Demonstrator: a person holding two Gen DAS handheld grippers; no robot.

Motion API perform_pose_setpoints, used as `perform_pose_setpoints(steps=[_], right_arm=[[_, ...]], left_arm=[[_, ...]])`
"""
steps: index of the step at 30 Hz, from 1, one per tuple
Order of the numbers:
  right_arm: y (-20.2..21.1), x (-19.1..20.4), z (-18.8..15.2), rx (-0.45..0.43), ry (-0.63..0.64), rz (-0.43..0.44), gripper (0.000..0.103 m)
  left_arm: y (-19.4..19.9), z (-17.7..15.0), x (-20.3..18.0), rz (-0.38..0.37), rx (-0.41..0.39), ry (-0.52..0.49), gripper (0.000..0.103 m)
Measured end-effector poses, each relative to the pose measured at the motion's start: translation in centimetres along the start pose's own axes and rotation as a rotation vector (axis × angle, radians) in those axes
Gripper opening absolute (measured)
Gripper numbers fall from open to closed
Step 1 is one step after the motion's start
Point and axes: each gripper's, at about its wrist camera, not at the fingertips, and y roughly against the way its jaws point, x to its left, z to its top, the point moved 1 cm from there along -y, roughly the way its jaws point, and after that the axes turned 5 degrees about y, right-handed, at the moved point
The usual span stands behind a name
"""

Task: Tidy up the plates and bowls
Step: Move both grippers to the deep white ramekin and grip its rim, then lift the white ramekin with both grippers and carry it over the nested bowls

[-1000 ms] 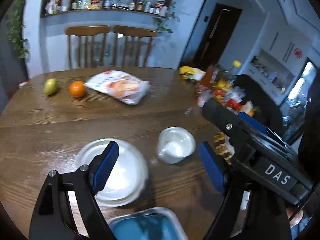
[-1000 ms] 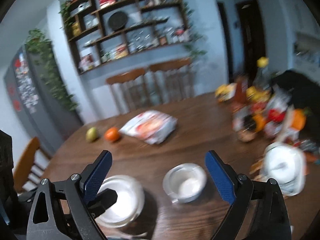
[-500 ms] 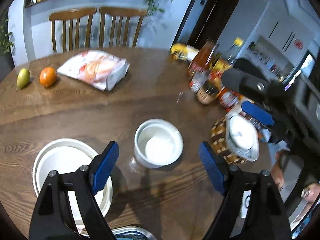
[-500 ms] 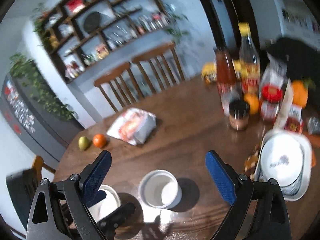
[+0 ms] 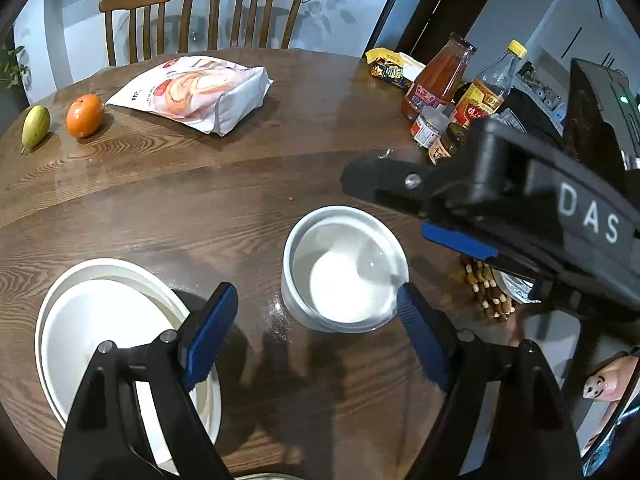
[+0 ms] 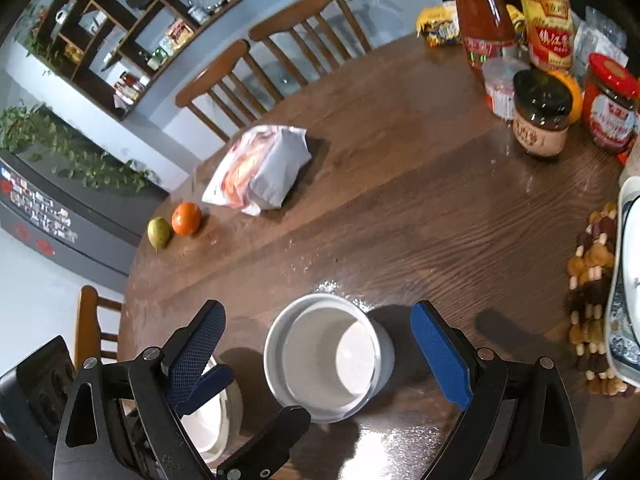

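A white bowl (image 5: 344,276) (image 6: 328,356) stands upright on the brown wooden table (image 5: 200,208). My left gripper (image 5: 316,332) is open just short of the bowl, its right pad close to the rim and not touching. My right gripper (image 6: 318,332) is open and straddles the same bowl, with a gap on each side. One of the right gripper's fingers (image 5: 400,188) reaches over the bowl's far side in the left wrist view. Stacked white plates (image 5: 100,340) (image 6: 208,420) lie left of the bowl, partly under the left gripper's finger.
A blue-patterned plate (image 6: 624,320) rests on a beaded mat (image 6: 592,280) at the right. Bottles and jars (image 6: 540,116) crowd the far right. A food bag (image 5: 200,92), an orange (image 5: 84,114) and a pear (image 5: 35,124) lie at the back left. Two chairs (image 5: 200,12) stand behind.
Both grippers have come down and closed in on the white bowl, which now looks larger. The right gripper swung left from the patterned plate side until the bowl lay between its fingers.
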Motion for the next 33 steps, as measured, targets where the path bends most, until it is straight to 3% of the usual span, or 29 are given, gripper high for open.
perform_pose_setpoints(steps=[12, 18, 25, 29, 33], right_arm=[[-2.6, -0.1, -0.3, 0.097, -0.003, 0.019, 0.094], [-3.5, 0.1, -0.5, 0.131, 0.004, 0.015, 0.091], [-3.9, 0.3, -0.6, 0.139, 0.021, -0.005, 0.091], [-4.1, 0.6, -0.7, 0.139, 0.051, -0.059, 0.082], [-4.0, 0.6, -0.7, 0.133, 0.063, -0.070, 0.081]], left_arm=[[-1.2, 0.1, 0.2, -0.021, 0.025, 0.009, 0.077], [-1.6, 0.2, 0.4, -0.072, 0.043, 0.030, 0.076], [-2.5, 0.3, 0.9, -0.092, 0.072, 0.064, 0.062], [-2.6, 0.4, 1.0, -0.092, 0.067, 0.069, 0.055], [-2.7, 0.4, 1.2, -0.096, 0.069, 0.077, 0.048]])
